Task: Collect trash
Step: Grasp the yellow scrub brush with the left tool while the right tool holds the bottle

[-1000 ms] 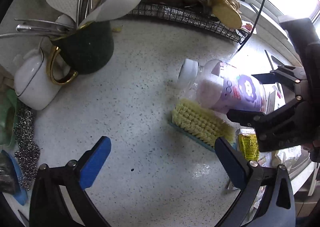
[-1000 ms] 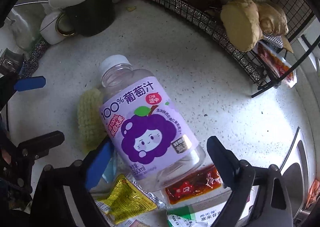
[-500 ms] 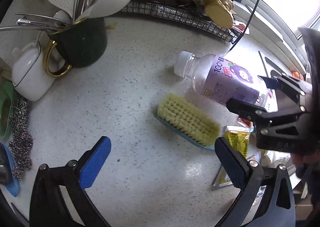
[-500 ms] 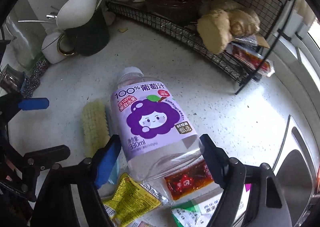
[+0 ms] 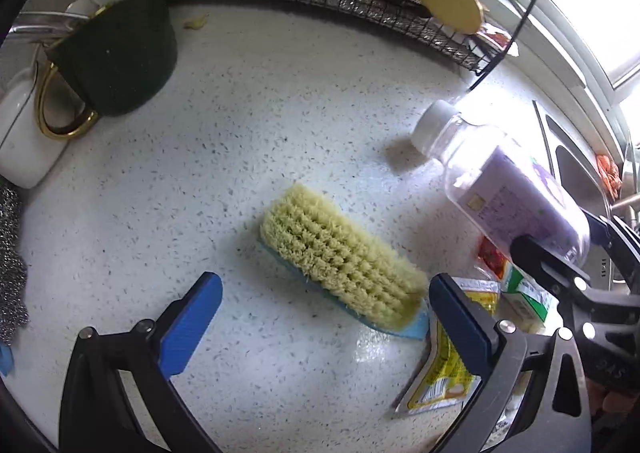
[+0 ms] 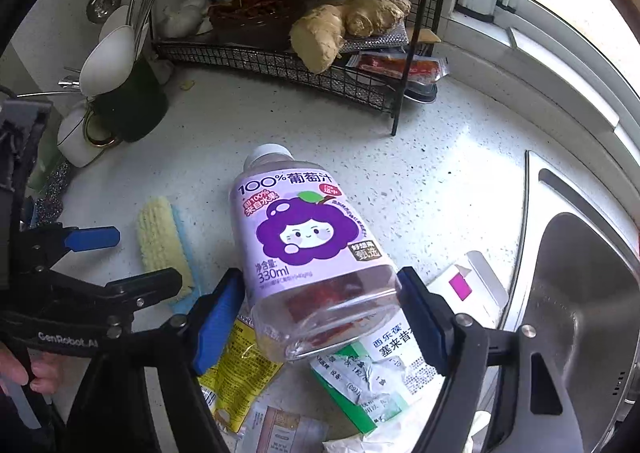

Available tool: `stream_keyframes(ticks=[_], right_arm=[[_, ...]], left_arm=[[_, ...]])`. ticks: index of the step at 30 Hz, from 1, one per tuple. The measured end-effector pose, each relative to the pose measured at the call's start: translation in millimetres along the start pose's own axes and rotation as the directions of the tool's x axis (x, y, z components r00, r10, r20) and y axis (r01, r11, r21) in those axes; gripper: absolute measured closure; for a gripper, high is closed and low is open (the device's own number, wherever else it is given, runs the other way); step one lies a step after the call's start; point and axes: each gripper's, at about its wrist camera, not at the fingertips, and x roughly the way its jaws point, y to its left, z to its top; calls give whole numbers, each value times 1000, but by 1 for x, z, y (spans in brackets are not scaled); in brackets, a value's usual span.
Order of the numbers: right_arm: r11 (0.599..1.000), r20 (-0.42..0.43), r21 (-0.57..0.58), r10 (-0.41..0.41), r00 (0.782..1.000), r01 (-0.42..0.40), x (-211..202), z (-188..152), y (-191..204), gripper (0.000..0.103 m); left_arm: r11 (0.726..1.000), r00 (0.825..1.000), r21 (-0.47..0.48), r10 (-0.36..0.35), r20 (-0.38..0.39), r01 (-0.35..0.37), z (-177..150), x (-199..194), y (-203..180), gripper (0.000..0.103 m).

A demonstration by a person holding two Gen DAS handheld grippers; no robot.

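Note:
A clear grape-juice bottle (image 6: 308, 237) with a purple label and white cap hangs tilted above the speckled counter (image 6: 420, 173). My right gripper (image 6: 318, 305) has its blue pads on both sides of the bottle's base, and its jaws are closing on it. In the left wrist view the same bottle (image 5: 516, 193) is raised at the right. My left gripper (image 5: 324, 301) stands open over the counter with nothing gripped. Under the bottle lie a yellow packet (image 6: 236, 373), a green-and-white carton (image 6: 376, 373) and a red sauce packet (image 5: 490, 257).
A yellow-bristled scrub brush (image 5: 344, 257) lies just ahead of my left gripper. A dark mug with a gold handle (image 5: 116, 57) and a white pot (image 5: 24, 133) stand at the left. A wire rack (image 6: 280, 61) holds ginger (image 6: 320, 37). The steel sink (image 6: 580, 313) is at the right.
The right gripper has closed in on the bottle and raised it off the brush, swinging it right. The left gripper has come down nearer the brush.

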Motion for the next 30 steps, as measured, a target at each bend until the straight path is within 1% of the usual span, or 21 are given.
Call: stream_keyframes(ticks=[2,4,5,7,9,11,12,14,15,16,17,18,19,20,24,30], right_arm=[[1000,-3,-9,-7,1000,7,1,1,1,28],[1000,-4,-18,-11,1000,11,5,3,5,28],[1000,-7,-20,-10,1000,10,7,3,6,28],[1000,-13,-18,-5,1000,5,15,5,12,28],[1000,-19,-11,1,1000,-1,16,5,11,28],[1000,-22,-5,5,1000,-5,18,8,11,28],[1000,-23,-4,6,1000,-6,18,8,11,28],[1000,-21,-3,6,1000,-6,18,9,12,29],[1000,-20,-3,8,1000,-8,18,9,11,29],[1000,-18,-4,9,1000,-9,17,10,12,29],[1000,-14,-7,10,1000,-10,17,10,13,29],[1000,-9,-10,9,1000,-9,15,10,14,29],[1000,-5,-12,11,1000,-11,14,10,15,29],[1000,0,-12,15,1000,-15,12,11,16,29],[999,36,-15,39,999,-39,2,14,19,30],[998,94,-38,57,994,-54,-21,15,27,31]], left_arm=[[1000,1000,-5,-15,2,15,1,2,1,0],[1000,1000,-3,-14,5,14,3,5,0,1],[1000,1000,1,-18,7,18,4,7,-2,4],[1000,1000,15,-3,11,3,7,9,-6,6],[999,1000,42,30,7,-30,10,11,-11,11],[998,999,57,36,11,-37,13,11,-19,27],[998,1000,59,27,11,-28,14,10,-21,33],[998,1000,66,17,9,-18,13,9,-23,47],[997,1000,72,14,9,-15,13,8,-23,51],[997,1000,78,13,11,-14,12,8,-24,56],[996,1000,84,17,21,-19,12,7,-24,62],[995,999,89,30,32,-33,11,4,-24,65],[995,998,91,38,45,-42,11,0,-23,70],[995,998,88,35,58,-40,10,-5,-21,74],[995,994,88,38,99,-47,11,-23,-17,76],[992,990,108,43,137,-58,-3,-49,-17,77]])
